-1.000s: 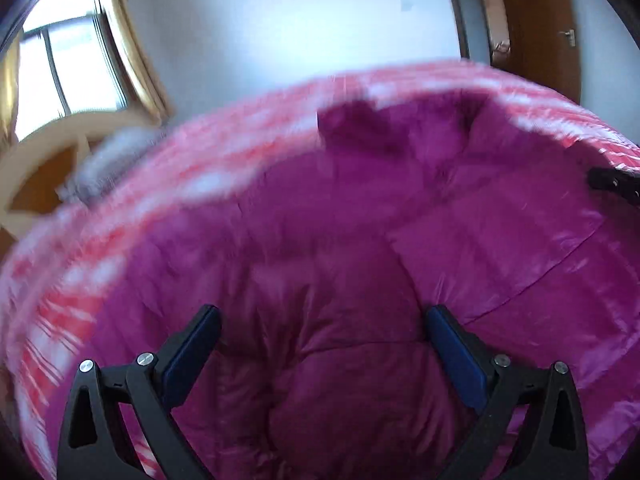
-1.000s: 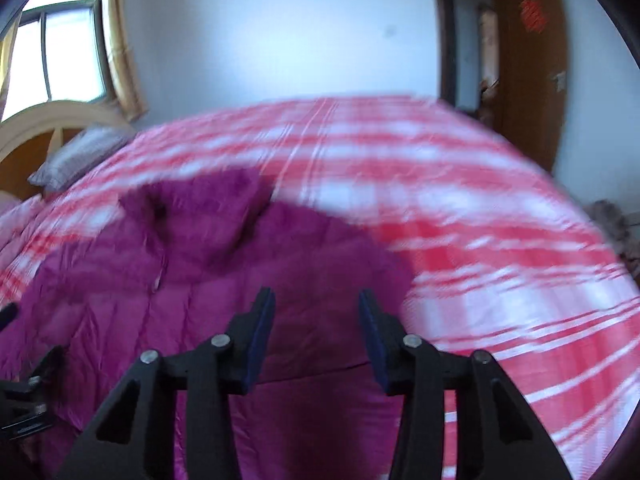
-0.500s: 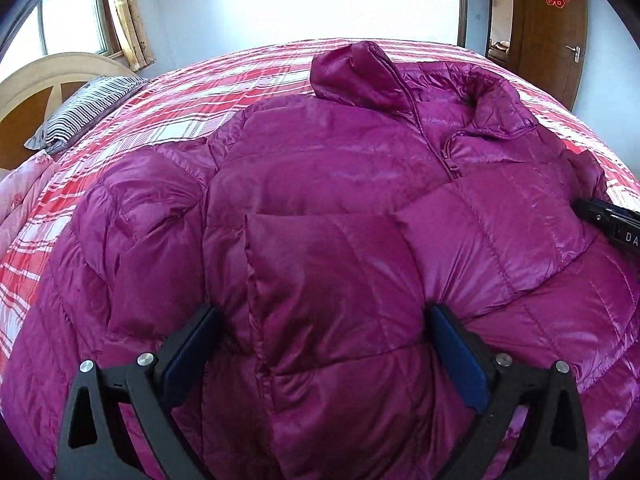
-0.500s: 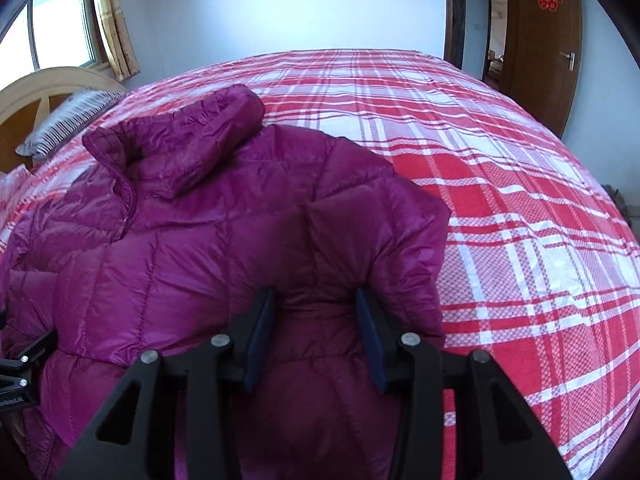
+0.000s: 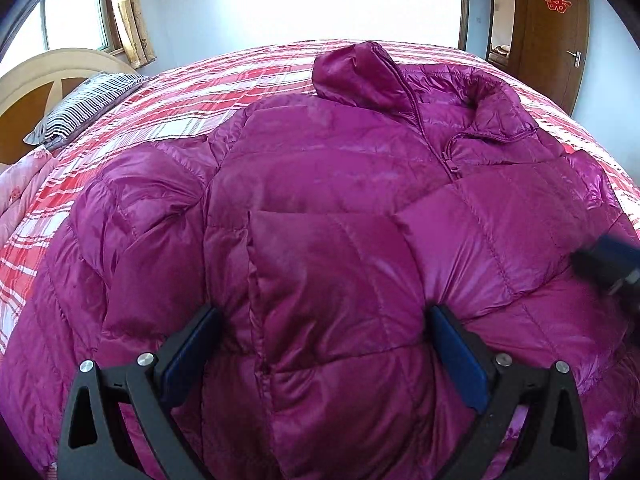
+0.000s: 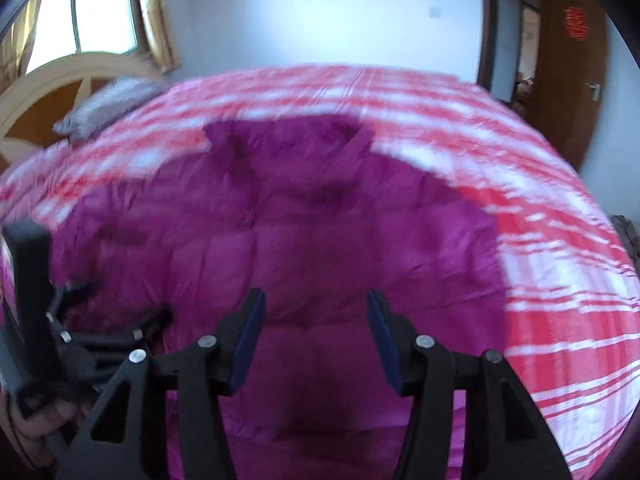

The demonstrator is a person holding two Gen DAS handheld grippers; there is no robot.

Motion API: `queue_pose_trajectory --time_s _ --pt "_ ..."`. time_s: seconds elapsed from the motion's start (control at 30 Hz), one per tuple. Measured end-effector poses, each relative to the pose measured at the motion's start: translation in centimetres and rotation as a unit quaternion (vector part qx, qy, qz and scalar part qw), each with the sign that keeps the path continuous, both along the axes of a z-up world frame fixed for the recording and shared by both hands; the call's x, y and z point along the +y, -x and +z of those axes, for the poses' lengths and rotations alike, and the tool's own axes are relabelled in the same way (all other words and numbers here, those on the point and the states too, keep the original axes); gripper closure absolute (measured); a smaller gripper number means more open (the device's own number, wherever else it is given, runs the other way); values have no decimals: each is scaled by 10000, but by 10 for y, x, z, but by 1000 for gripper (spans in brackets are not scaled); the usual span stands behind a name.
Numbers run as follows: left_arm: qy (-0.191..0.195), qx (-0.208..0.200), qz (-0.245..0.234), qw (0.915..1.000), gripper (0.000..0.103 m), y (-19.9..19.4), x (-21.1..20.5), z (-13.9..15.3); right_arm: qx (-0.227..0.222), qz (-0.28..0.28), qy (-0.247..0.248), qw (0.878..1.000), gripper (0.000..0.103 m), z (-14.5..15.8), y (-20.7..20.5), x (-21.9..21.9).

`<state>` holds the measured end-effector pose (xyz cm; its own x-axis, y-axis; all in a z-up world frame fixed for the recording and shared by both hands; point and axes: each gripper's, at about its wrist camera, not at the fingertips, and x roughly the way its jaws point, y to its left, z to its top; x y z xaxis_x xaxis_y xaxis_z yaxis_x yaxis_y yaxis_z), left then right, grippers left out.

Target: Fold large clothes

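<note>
A purple puffer jacket (image 5: 320, 168) lies front up on a red plaid bedcover (image 5: 160, 112), collar toward the far side. My left gripper (image 5: 322, 320) stands wide over the near hem. A folded-in sleeve bulges between its blue pads, which do not clamp it. The right wrist view is blurred by motion. There my right gripper (image 6: 316, 320) hovers over the middle of the jacket (image 6: 320, 220). Its jaws are opening and nothing is pinched between them. It also shows as a dark blur, the right gripper (image 5: 608, 264), at the right edge of the left wrist view.
A striped pillow (image 5: 84, 108) and a curved wooden headboard (image 5: 40, 76) sit at the far left, with a pink quilt (image 5: 20, 184) below them. A brown door (image 5: 552, 32) is at the far right. A hand (image 6: 44, 420) holds the left gripper (image 6: 116, 304).
My right gripper has widened, let the jacket's right side out of its jaws, and swung left toward the jacket's middle. The left gripper has stayed over the folded sleeve.
</note>
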<state>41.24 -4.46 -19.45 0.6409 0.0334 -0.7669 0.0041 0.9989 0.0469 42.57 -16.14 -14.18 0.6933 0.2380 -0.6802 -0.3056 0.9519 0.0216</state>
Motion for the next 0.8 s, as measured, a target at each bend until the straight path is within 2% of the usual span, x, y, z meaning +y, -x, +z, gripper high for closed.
queue_pose_trajectory --time_s 0.07,0.13,0.3,0.4,0.53,0.63,0.73,0.8 --pt "6 2 -2 10000 1 0 0 0 161 -63 -20 9998 47 -19 -6 -1" --pt "6 0 -1 10000 1 0 1 0 138 -66 -39 9999 47 -30 -8 -3" --pt "28 6 -2 10000 1 0 2 0 146 -110 143 9997 45 -33 -14 3" --pt "185 40 -24 9998 1 0 6 4 107 -135 206 9996 44 -36 -14 7" --pt "244 -113 -41 9996 1 27 27 27 53 -152 246 9996 44 -39 -12 9" --pt "-5 -357 12 9994 1 58 60 48 43 -150 253 9996 44 -39 -12 8" --pt "-315 -542 356 9974 1 87 112 63 20 -166 327 9993 44 -39 -13 11" --pt "-556 -538 812 9937 1 106 158 65 11 -172 365 9992 44 -38 -12 13"
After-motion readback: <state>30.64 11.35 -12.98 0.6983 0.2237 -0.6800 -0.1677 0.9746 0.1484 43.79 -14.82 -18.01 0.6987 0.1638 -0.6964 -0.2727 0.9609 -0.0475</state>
